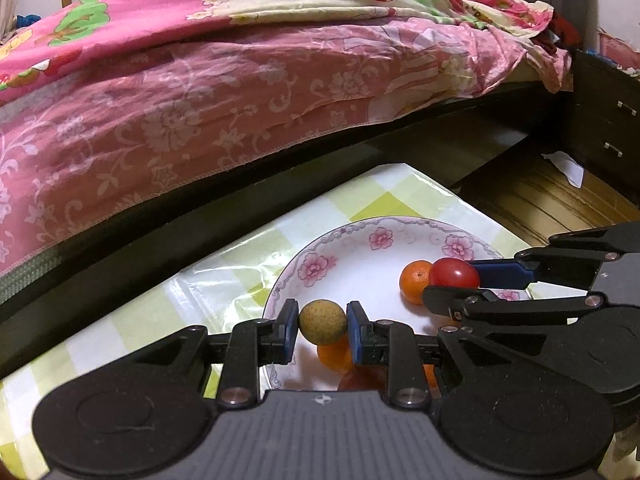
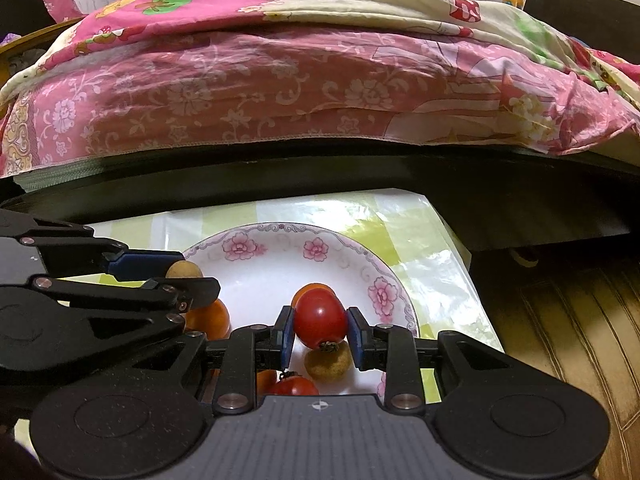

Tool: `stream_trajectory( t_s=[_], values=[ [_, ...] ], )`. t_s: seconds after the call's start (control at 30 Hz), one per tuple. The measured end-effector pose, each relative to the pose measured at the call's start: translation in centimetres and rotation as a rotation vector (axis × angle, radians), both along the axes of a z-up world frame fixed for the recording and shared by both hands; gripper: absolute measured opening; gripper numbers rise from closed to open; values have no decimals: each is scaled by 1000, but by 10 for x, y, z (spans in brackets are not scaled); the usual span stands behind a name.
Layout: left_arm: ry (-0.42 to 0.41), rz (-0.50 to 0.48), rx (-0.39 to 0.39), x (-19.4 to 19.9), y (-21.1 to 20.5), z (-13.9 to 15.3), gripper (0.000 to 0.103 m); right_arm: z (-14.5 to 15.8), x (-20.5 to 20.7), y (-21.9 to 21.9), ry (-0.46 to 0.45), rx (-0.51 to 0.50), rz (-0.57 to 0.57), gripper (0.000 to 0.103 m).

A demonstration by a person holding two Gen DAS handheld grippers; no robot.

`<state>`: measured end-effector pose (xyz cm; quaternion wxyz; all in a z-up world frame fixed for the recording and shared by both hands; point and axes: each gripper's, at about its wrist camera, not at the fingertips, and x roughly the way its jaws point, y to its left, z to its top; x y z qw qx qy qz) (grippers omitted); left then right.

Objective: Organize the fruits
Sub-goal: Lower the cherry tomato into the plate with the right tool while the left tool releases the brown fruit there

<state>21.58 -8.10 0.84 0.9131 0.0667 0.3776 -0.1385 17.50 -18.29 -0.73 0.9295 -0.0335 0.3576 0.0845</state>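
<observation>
Two hand-held grippers hang side by side over a white round ceramic plate with a pink flower border [image 1: 320, 256], which sits on a bench covered in a glossy green-and-white checked plastic cloth [image 1: 224, 264]. The left hand-held gripper [image 1: 322, 322] is clamped on a small round tan, speckled fruit [image 1: 322, 321], its blue pads pressing the fruit from both sides above the plate's near left part. The right hand-held gripper [image 2: 320, 330] holds a glossy red tomato [image 2: 320, 318] between its blue pads, the tomato's dried stem end turned downward; whether the pads press firmly or only just touch the skin cannot be told. In the left wrist view that tomato sits just beside a small orange citrus fruit [image 1: 416, 280] lying on the plate, the two appearing to touch. Beneath the left hand-held gripper, a second orange fruit [image 1: 334, 356] lies on the plate, partly hidden by the pads. The right wrist view shows more on the plate: another tan speckled fruit [image 2: 328, 364] just under the held tomato and a second red tomato with a dark stem [image 2: 294, 386] at the near edge. Behind the bench stands a dark-framed bed draped in a pink flowered sheet [image 1: 200, 112], and to the right lies a wooden floor [image 1: 540, 200].
</observation>
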Motion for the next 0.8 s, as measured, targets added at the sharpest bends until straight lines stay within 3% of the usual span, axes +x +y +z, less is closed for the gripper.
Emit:
stream_trajectory(
  t_s=[0.8],
  values=[
    [-9, -7, 4, 3, -5, 6, 39, 3, -2, -8, -23, 28, -32, 26]
  ],
)
